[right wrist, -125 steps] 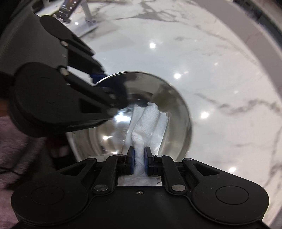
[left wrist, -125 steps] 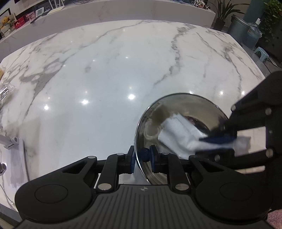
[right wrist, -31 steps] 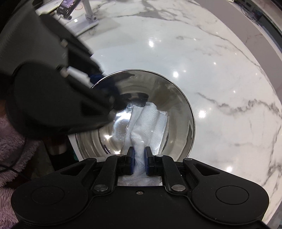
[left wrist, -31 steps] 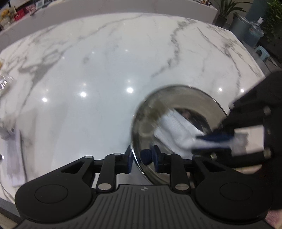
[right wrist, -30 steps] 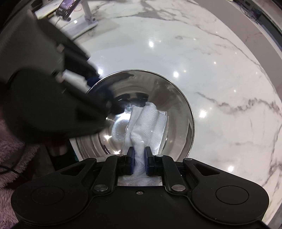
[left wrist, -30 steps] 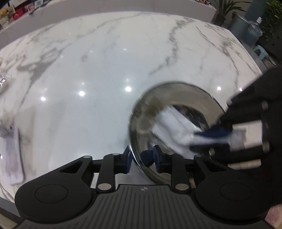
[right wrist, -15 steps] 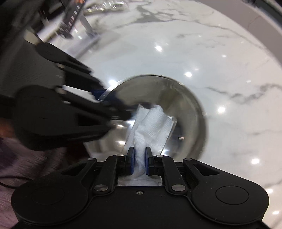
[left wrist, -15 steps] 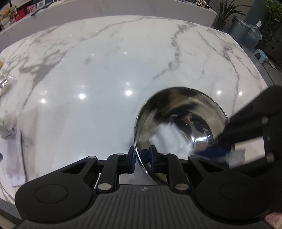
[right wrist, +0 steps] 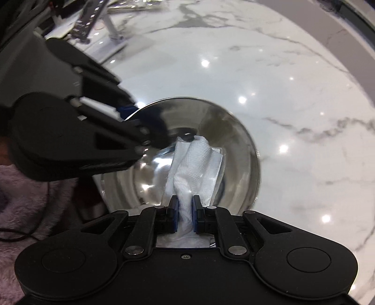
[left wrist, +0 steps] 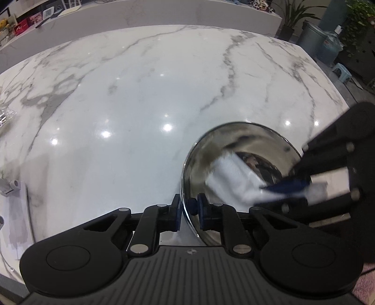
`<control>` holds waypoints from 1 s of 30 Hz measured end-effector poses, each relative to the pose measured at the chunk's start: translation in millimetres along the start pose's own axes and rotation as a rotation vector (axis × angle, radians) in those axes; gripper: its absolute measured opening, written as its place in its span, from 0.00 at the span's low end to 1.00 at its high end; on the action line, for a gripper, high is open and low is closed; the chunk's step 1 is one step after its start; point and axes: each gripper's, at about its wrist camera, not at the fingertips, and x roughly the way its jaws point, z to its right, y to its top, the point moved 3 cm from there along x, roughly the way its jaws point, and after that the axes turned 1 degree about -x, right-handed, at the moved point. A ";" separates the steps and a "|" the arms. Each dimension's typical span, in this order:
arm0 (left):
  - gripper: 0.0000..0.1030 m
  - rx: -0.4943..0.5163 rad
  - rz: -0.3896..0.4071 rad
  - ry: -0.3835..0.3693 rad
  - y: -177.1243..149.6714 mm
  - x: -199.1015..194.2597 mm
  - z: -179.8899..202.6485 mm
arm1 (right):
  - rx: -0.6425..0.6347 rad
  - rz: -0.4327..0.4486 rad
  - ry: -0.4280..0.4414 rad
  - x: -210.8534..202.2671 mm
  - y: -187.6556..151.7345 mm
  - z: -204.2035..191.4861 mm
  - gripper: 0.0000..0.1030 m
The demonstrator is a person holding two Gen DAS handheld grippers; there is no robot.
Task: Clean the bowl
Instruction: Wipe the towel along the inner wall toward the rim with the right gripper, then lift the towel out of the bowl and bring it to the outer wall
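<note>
A shiny steel bowl (left wrist: pixel 236 145) stands tilted on the white marble counter (left wrist: pixel 140 98). My left gripper (left wrist: pixel 188 210) is shut on its near rim and holds it up. My right gripper (right wrist: pixel 185 212) is shut on a folded white paper towel (right wrist: pixel 194 164), which is pressed against the inside of the bowl (right wrist: pixel 236 150). In the left wrist view the towel (left wrist: pixel 232 178) is blurred by motion, with the right gripper (left wrist: pixel 288 187) at the bowl's right side. In the right wrist view the left gripper (right wrist: pixel 131 117) clamps the bowl's left rim.
A phone on a small stand (right wrist: pixel 93 21) stands at the counter's far left in the right wrist view. A paper sheet (left wrist: pixel 14 215) lies at the left edge in the left wrist view. Bins and plants (left wrist: pixel 328 42) stand beyond the counter.
The towel has swept back and forth across the bowl's inside. The bowl has shifted and tilted slightly in my left gripper's hold. Both grips are unchanged.
</note>
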 end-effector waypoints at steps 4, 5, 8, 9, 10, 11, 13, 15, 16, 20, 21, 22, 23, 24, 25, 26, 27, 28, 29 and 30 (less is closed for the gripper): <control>0.12 0.004 0.002 0.002 0.2 0.0 1.4 | 0.016 0.039 -0.034 -2.5 0.5 7.6 0.09; 0.12 0.003 0.001 0.002 0.4 0.1 1.2 | 0.016 0.045 -0.035 -2.5 0.6 7.8 0.09; 0.12 0.003 0.002 0.005 0.4 0.1 1.8 | 0.011 0.069 -0.034 -3.0 1.2 8.2 0.09; 0.12 0.002 0.002 0.006 0.4 0.2 2.0 | 0.012 0.079 -0.029 0.0 2.1 8.2 0.09; 0.12 0.001 0.002 0.008 0.5 0.2 2.2 | 0.013 0.087 -0.023 3.8 3.4 7.9 0.09; 0.12 0.000 0.002 0.008 0.6 0.3 2.3 | 0.015 0.093 -0.016 6.0 4.7 7.3 0.10; 0.13 -0.002 0.001 0.008 0.6 0.5 2.2 | 0.019 0.102 -0.001 20.4 16.1 1.9 0.10; 0.12 -0.003 0.001 0.006 0.6 0.7 2.3 | 0.013 0.098 0.013 34.6 19.5 -4.1 0.10; 0.12 -0.003 0.001 0.005 0.7 0.7 2.5 | 0.008 0.094 0.021 36.4 17.4 -5.4 0.10; 0.12 0.002 0.001 0.001 0.6 0.9 3.3 | -0.018 0.067 0.032 57.0 32.8 -17.5 0.09; 0.12 0.002 0.002 0.001 0.4 0.7 3.1 | -0.030 0.058 0.027 58.9 34.4 -20.0 0.09; 0.12 0.002 0.001 0.000 0.3 0.7 2.7 | -0.039 0.050 0.021 61.0 36.3 -22.0 0.09; 0.12 0.001 0.001 -0.001 0.1 0.6 2.4 | -0.044 0.041 0.014 63.4 38.9 -23.4 0.09; 0.12 0.000 0.000 -0.003 -0.1 0.6 2.2 | -0.045 0.035 0.007 64.6 40.5 -23.4 0.09; 0.12 0.000 0.000 -0.003 -0.3 0.6 2.4 | -0.043 0.031 0.001 65.2 41.5 -23.0 0.09; 0.12 -0.001 0.000 -0.002 -0.3 0.6 2.7 | -0.037 0.031 -0.004 65.3 42.1 -22.2 0.08; 0.12 -0.002 0.001 -0.001 -0.3 0.6 2.9 | -0.028 0.035 -0.013 65.3 42.8 -21.2 0.08; 0.12 -0.005 0.001 0.000 -0.2 0.6 2.9 | -0.020 0.041 -0.023 64.3 42.4 -20.3 0.08; 0.12 -0.010 0.003 0.003 -0.3 0.5 2.5 | -0.011 0.050 -0.032 63.6 42.6 -19.6 0.08; 0.12 -0.014 0.005 0.005 -0.5 0.4 2.6 | 0.007 0.066 -0.038 61.9 42.8 -18.1 0.08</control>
